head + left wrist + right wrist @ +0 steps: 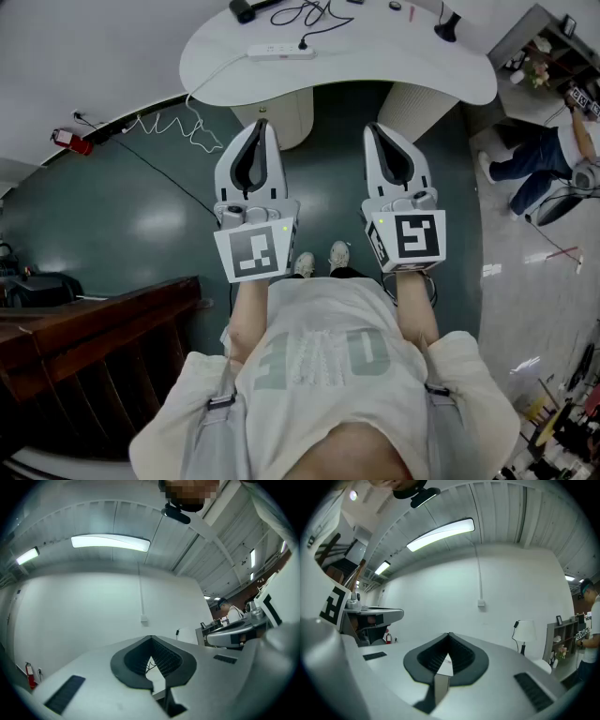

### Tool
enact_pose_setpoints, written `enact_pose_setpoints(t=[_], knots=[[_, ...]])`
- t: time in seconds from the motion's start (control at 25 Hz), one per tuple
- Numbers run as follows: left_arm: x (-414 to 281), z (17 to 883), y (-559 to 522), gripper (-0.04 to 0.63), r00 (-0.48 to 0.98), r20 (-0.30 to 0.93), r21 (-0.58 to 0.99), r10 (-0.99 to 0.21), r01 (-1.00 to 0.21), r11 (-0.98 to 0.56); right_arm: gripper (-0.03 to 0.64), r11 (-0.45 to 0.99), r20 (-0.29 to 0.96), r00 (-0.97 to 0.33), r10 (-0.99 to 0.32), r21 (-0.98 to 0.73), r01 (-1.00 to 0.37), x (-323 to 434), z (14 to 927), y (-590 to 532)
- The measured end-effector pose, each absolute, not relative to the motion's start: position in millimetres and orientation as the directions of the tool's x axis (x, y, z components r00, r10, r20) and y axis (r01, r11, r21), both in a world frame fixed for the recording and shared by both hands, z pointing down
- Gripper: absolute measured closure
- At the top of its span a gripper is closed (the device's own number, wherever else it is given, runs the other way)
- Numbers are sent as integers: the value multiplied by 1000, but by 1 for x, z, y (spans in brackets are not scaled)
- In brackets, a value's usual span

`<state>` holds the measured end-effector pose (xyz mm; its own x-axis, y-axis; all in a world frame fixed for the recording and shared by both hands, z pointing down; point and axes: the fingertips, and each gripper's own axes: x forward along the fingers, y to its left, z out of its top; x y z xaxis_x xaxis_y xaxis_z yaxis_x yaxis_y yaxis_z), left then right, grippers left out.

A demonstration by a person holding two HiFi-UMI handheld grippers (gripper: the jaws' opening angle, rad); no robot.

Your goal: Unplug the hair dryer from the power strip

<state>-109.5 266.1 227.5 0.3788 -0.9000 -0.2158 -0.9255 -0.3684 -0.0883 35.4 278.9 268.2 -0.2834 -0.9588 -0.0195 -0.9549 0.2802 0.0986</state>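
Power strip [279, 52] ahead; left hand-held gripper [261, 126], right hand-held gripper [374, 129] outstretched, closed.

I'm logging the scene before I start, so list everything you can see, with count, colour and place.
table: one, white, ahead of the person
power strip: one, white, on the table's near left part
plug: one, black, in the power strip
dark object: one, black, at the table's far left; possibly the hair dryer
lamp: one, white shade, at the table's right side
fire extinguisher: one, red, by the left wall
cable: one, white, on the floor left of the table
wooden furniture: one, dark brown, lower left
other person: one, right edge
left gripper: one, pale grey, shut, empty
right gripper: one, pale grey, shut, empty
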Motion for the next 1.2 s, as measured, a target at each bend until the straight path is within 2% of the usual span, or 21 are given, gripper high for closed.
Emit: enact_pose_setpoints(t=[0.48, 0.72, 0.88, 1.2], knots=[[-94, 224, 259, 583, 331, -214, -120, -919, -943, -311, 597, 340, -61, -346, -936, 88, -936, 60, 261, 270], [-74, 202, 252, 583, 331, -211, -184, -920, -938, -295, 597, 389, -97, -388, -917, 10, -921, 88, 252, 266], [-66, 171, 245, 583, 322, -265, -242, -909, -934, -261, 597, 434, -143, -421, -896, -72, -898, 90, 241, 255], [-78, 216, 224, 583, 249, -214, -185, -945, -960, -211, 596, 449, -34, -449, -893, -9, -893, 86, 271, 237]])
